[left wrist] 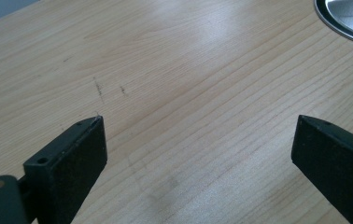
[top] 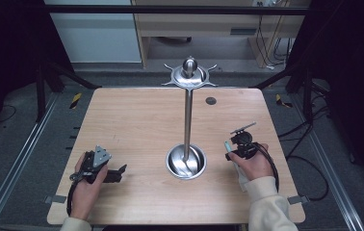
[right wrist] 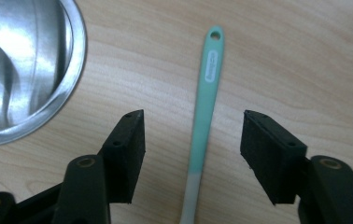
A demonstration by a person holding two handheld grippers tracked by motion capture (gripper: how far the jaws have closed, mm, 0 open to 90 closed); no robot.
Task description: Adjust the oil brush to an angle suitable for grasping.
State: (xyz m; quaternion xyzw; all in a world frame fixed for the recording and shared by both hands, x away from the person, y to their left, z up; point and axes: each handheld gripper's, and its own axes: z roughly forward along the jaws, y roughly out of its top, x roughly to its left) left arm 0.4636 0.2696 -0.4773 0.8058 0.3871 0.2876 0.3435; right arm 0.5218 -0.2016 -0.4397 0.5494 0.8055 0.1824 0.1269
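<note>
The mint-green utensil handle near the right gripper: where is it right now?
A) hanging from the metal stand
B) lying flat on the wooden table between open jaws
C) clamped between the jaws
B: in the right gripper view the mint-green handle lies on the table, with the right gripper jaws apart on either side, not touching it.

My left matte black two-jaw gripper (top: 104, 169) carries a grey three-cornered plate on top, with a black cable trailing back past the wrist. My right black gripper (right wrist: 192, 140) has blocky rubbery pads (right wrist: 267, 149), small screw holes along their edges and brass-ringed pivots. I see cream-coloured knit sleeves (top: 269, 204) on both arms.
</note>
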